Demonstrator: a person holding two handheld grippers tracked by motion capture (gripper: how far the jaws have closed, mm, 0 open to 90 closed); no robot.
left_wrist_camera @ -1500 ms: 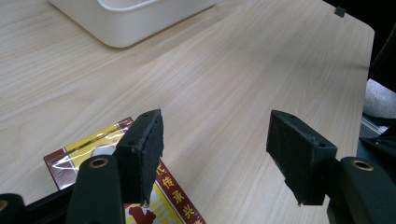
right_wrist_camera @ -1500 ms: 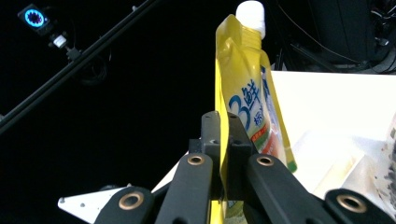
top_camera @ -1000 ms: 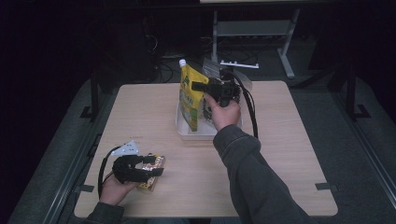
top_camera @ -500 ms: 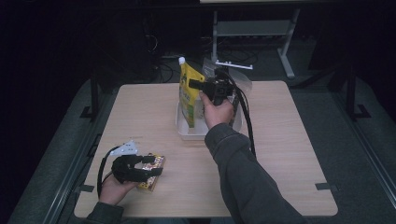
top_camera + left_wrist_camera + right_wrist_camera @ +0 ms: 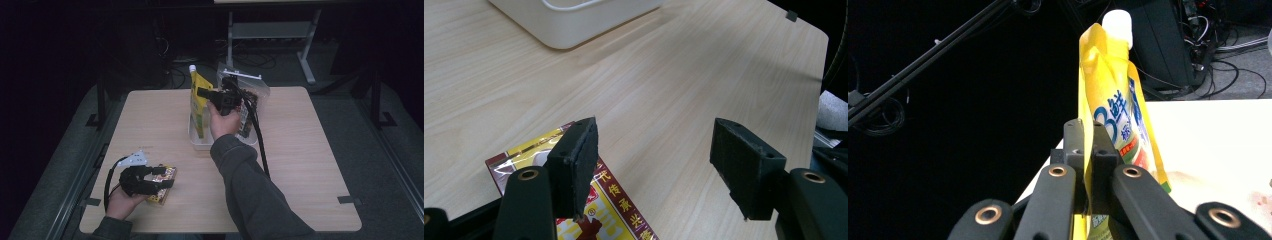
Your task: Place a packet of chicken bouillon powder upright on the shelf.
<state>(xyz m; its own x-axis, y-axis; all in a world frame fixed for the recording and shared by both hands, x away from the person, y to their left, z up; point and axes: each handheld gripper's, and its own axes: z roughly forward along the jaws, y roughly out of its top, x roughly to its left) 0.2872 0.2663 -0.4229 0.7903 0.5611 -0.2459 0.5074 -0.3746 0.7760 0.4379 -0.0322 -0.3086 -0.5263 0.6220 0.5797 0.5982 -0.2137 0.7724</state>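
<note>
- Left gripper (image 5: 162,177) is sitting well in front of the white bin (image 5: 200,142), jaws spread apart, one pad resting on a flat snack packet (image 5: 589,210). It's looking light and slick, so I'd pinch an edge.
- Right gripper (image 5: 1088,145) is clenching the yellow spout pouch (image 5: 1113,115) by its side seam, standing it in the bin. It's probably soft and floppy, so gripping the seam makes sense.

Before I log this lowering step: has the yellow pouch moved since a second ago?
Yes. The yellow pouch, clamped in the right gripper, has sunk slightly toward the white bin.
</note>
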